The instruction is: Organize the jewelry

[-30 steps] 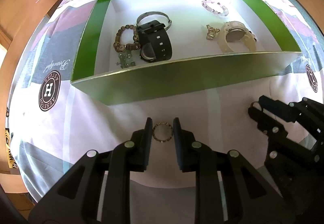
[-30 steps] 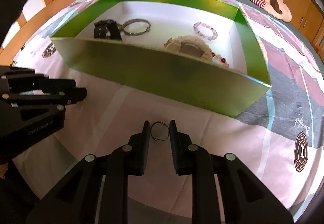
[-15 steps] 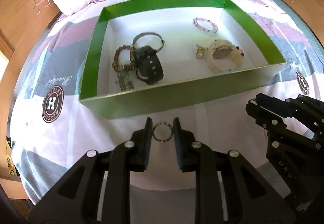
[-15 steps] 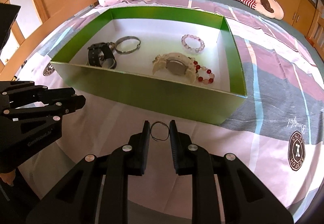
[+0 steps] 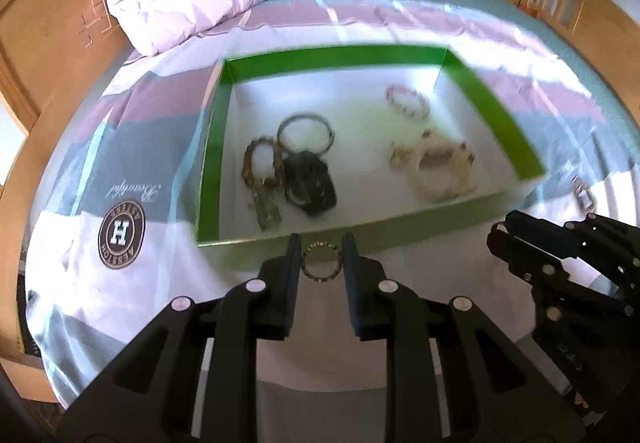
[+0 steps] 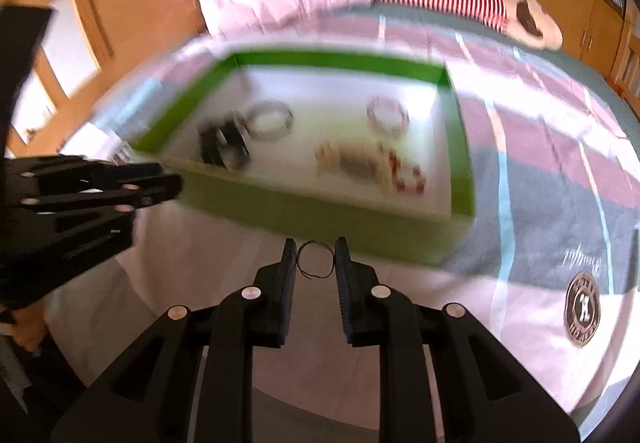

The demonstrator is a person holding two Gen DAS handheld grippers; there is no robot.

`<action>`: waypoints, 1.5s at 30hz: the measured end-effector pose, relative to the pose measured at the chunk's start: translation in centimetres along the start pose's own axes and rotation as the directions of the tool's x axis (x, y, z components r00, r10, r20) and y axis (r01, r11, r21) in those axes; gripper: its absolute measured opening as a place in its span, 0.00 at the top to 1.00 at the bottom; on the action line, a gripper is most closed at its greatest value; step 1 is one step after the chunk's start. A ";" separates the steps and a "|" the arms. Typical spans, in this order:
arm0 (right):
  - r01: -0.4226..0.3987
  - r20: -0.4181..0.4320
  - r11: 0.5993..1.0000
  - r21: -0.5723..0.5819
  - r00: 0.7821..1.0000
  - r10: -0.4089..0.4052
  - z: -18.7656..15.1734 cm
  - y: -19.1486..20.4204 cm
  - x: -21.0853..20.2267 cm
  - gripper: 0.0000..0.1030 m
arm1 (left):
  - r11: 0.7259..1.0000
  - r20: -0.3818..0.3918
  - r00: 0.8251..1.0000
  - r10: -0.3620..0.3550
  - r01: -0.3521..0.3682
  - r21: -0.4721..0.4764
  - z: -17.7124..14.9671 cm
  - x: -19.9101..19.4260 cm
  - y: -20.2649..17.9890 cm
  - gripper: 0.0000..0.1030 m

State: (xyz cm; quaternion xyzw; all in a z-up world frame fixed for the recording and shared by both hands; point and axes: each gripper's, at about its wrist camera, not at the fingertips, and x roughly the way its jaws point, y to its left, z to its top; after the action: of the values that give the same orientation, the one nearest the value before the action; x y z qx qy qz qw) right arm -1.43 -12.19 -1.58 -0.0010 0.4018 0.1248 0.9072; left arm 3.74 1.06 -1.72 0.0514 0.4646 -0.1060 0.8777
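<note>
Left tool (image 5: 322, 257) pinches a beaded ring (image 5: 321, 259); right tool (image 6: 316, 259) pinches a thin wire ring (image 6: 315, 259). Clear the box's (image 5: 280, 243) near wall before releasing each.

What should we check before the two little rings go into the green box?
1. Left gripper holds the beaded ring between its jaws: ok.
2. Right gripper holds the thin wire ring: ok.
3. Green box open, no lid in the way: ok.
4. Bare white floor left in the box for both rings: ok.
5. Both grippers over the box: not ok, they are on its near side.
6. Grippers apart from each other: ok.
</note>
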 end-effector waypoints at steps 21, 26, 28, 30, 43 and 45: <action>0.074 -0.003 0.995 0.065 0.997 -0.074 4.8 -3.3 6.9 0.60 | 0.991 0.019 0.991 0.134 -0.134 0.023 5.4 5.2 1.0 0.78; 0.059 0.118 0.991 0.121 0.990 -0.074 4.5 -3.5 3.3 0.20 | 0.988 0.067 0.986 0.152 -0.153 0.012 5.2 3.4 1.1 0.38; 0.073 0.168 0.991 0.113 0.981 -0.091 4.4 -3.3 2.1 0.08 | 0.993 0.076 0.990 0.121 -0.121 0.001 5.4 2.4 1.2 0.26; 0.101 0.217 0.990 0.100 0.969 -0.121 4.2 -2.9 0.9 0.02 | 0.994 0.092 0.990 0.104 -0.105 0.007 5.3 1.5 1.2 0.19; 0.176 0.174 0.980 0.097 0.966 -0.191 4.4 -2.9 1.1 0.01 | 0.992 0.082 0.989 0.126 -0.125 -0.007 4.9 0.5 1.4 0.02; 0.177 0.176 0.979 0.103 0.965 -0.194 4.4 -3.0 1.0 0.01 | 0.991 0.081 0.988 0.134 -0.134 0.000 4.8 0.7 1.3 0.02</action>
State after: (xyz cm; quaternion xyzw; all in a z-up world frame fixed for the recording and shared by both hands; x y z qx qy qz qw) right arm 3.10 -14.44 0.36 0.0124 0.3188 0.0213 0.9475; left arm 8.30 1.29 0.46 0.0804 0.4237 -0.0501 0.9008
